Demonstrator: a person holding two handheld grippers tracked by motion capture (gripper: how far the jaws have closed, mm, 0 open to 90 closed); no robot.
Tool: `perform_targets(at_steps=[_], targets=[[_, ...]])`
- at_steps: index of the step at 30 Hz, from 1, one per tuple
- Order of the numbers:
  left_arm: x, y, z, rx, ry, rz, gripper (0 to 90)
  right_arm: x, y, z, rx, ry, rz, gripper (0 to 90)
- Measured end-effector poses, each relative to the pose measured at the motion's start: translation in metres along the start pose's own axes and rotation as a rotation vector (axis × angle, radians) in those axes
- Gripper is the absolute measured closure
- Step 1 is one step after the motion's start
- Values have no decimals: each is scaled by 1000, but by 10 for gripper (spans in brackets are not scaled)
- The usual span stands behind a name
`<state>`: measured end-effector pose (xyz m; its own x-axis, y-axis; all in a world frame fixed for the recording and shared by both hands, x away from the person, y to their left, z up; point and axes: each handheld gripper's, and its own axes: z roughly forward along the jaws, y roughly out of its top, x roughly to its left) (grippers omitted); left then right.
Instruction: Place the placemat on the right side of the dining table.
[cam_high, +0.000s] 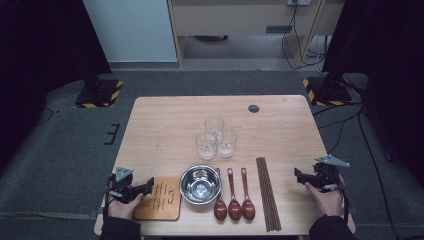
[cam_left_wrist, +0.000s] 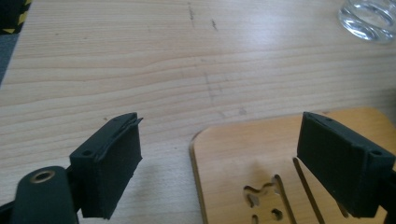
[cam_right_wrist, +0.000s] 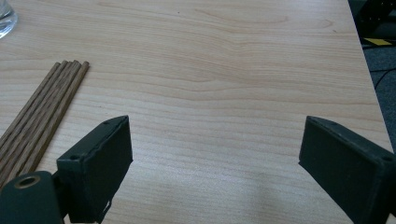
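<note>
Jaws on my left gripper (cam_left_wrist: 219, 163) are apart, nothing pinched; the wooden slotted board (cam_left_wrist: 243, 154) lies flat on the table (cam_left_wrist: 140, 60) with its near corner and left edge in the gap between them. My right-hand jaw hangs over the board's top, the left-hand one over bare table just off its edge. No pad contact that I can see. One glass (cam_left_wrist: 369, 18) sits well ahead, up and right of the jaws.

Right gripper (cam_right_wrist: 215, 158): jaws wide apart over bare table, nothing between. Chopsticks (cam_right_wrist: 39, 121) lie just left of its left jaw. From above, steel bowl (cam_high: 200, 184) sits just beyond the board.
</note>
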<state>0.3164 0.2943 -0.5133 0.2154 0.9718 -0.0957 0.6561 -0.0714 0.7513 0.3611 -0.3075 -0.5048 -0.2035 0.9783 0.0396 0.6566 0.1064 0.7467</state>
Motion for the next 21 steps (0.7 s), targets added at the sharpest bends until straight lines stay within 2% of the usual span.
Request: perform_targets(at_steps=[13, 21], targets=[[-11, -3, 5, 33, -18, 45, 89, 2, 1, -1, 7, 4, 2, 89], [-13, -5, 9, 57, -24, 41, 72, 1, 0, -2, 9, 6, 7, 88]])
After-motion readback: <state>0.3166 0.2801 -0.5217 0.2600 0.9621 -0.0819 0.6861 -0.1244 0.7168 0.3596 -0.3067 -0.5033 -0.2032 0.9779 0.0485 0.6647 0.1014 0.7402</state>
